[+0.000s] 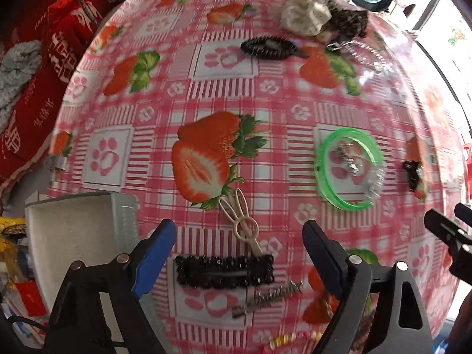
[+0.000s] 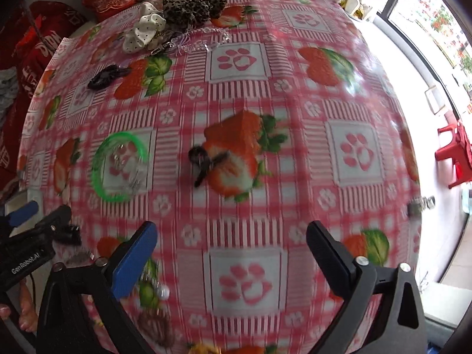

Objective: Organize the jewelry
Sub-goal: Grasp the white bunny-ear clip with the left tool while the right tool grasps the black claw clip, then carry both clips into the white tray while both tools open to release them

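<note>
My left gripper (image 1: 239,236) is open and empty above a black beaded snap clip (image 1: 224,271), a cream bunny-shaped clip (image 1: 240,221) and a silver comb clip (image 1: 267,298). A white open box (image 1: 70,230) stands just left of it. A green bangle (image 1: 348,168) with silver earrings inside lies to the right; it also shows in the right wrist view (image 2: 118,166). My right gripper (image 2: 231,236) is open and empty, hovering short of a small black clip (image 2: 205,160). Its fingers (image 1: 442,227) enter the left wrist view at the right edge.
A black oval hair clip (image 1: 268,47), a cream scrunchie (image 1: 305,14), a leopard scrunchie (image 2: 194,7) and a clear bead bracelet (image 2: 206,39) lie at the far side of the strawberry tablecloth (image 1: 206,94). Red cushions (image 1: 44,59) lie left. A colourful bead bracelet (image 1: 283,339) lies near me.
</note>
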The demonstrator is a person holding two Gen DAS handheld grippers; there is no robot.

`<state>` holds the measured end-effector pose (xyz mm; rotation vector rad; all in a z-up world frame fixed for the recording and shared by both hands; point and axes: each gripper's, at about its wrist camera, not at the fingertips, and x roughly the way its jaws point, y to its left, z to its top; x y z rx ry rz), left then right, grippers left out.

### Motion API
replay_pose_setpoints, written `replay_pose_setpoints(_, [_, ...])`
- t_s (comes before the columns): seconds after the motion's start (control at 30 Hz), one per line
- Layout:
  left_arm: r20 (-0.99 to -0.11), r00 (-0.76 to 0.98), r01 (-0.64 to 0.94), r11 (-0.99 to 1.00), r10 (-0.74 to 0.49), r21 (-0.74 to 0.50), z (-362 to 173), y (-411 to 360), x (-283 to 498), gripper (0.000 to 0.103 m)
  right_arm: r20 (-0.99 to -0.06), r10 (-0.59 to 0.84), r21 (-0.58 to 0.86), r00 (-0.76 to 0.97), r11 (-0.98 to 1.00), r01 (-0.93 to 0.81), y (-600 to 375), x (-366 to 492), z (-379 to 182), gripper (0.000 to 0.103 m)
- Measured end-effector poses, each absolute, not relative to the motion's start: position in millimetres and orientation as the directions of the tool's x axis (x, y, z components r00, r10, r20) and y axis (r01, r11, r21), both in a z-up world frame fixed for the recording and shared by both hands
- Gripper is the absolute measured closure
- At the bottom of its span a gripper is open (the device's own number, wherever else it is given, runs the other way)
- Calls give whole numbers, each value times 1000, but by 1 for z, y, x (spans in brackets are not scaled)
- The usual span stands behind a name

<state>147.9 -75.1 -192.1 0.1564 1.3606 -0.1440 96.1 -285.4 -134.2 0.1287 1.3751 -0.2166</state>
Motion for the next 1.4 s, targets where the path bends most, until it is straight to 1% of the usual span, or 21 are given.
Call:
replay_pose_setpoints(0.03, [-979, 205, 192, 981, -7, 33, -196, -75, 149, 10, -980, -76, -34, 183, 974, 224, -285, 100, -138, 5])
replay_pose_setpoints(0.07, [-978, 207, 192, 981, -2, 39, -199, -76, 150, 13, -980, -71, -28, 187, 975, 220, -284, 104, -142, 6])
replay_pose_setpoints(0.1, [-979, 204, 192, 980, 2, 42, -202, -76, 151, 21, -980, -64, -23, 186, 977, 214, -283, 108, -146, 12])
replay_pose_setpoints(0.13, [-981, 192, 193, 980, 1, 39, -206, -76, 153, 23, -981, -61, -22, 184, 978, 209, -282, 112, -149, 17])
replay_pose_setpoints(0.2, [-981, 194, 177, 984, -14, 21, -208, -73, 154, 23, -982, -61, -24, 178, 979, 202, -280, 118, -156, 21])
replay_pose_setpoints(0.3, [-980, 198, 165, 986, -17, 16, -210, -74, 156, 24, -981, -62, -24, 182, 978, 206, -278, 124, -163, 23])
replay_pose_setpoints(0.33, [-979, 201, 164, 986, -24, 10, -210, -74, 156, 28, -981, -63, -22, 185, 976, 218, -280, 126, -164, 23])
replay_pose_setpoints(0.4, [-977, 209, 164, 986, -34, 1, -210, -78, 155, 31, -978, -70, -20, 196, 970, 243, -281, 129, -165, 23])
replay_pose_setpoints(0.47, [-976, 215, 168, 986, -46, -9, -210, -81, 154, 39, -975, -79, -24, 206, 967, 254, -281, 134, -165, 25])
replay_pose_setpoints(0.5, [-974, 221, 173, 985, -50, -11, -209, -83, 153, 48, -974, -91, -35, 208, 966, 257, -280, 136, -165, 29])
replay_pose_setpoints(0.53, [-973, 226, 180, 984, -51, -9, -208, -86, 152, 58, -973, -100, -44, 209, 966, 256, -279, 137, -165, 34])
replay_pose_setpoints(0.57, [-972, 230, 187, 982, -54, -10, -207, -89, 151, 64, -970, -111, -56, 214, 967, 249, -276, 139, -165, 38])
replay_pose_setpoints(0.6, [-971, 232, 192, 981, -56, -10, -206, -91, 149, 75, -969, -119, -65, 218, 969, 240, -274, 143, -165, 45])
replay_pose_setpoints(0.63, [-971, 232, 197, 980, -58, -11, -204, -94, 148, 78, -966, -131, -80, 222, 971, 227, -270, 144, -165, 55])
replay_pose_setpoints(0.67, [-970, 233, 199, 980, -61, -14, -204, -96, 149, 78, -964, -142, -93, 226, 972, 214, -267, 146, -165, 60])
replay_pose_setpoints(0.7, [-970, 233, 200, 980, -65, -18, -202, -97, 147, 78, -963, -141, -94, 229, 974, 206, -264, 147, -165, 62])
replay_pose_setpoints(0.9, [-962, 238, 184, 979, -131, -88, -191, -84, 141, 78, -955, -142, -96, 261, 979, 181, -255, 146, -161, 62])
replay_pose_setpoints(1.13, [-941, 284, 205, 970, -184, -128, -156, -68, 126, 78, -953, -76, -33, 292, 988, 148, -255, 122, -133, 62])
replay_pose_setpoints(1.4, [-925, 326, 148, 977, -195, -154, -123, -24, 103, 78, -949, 29, 56, 314, 995, 78, -220, 107, -100, 62])
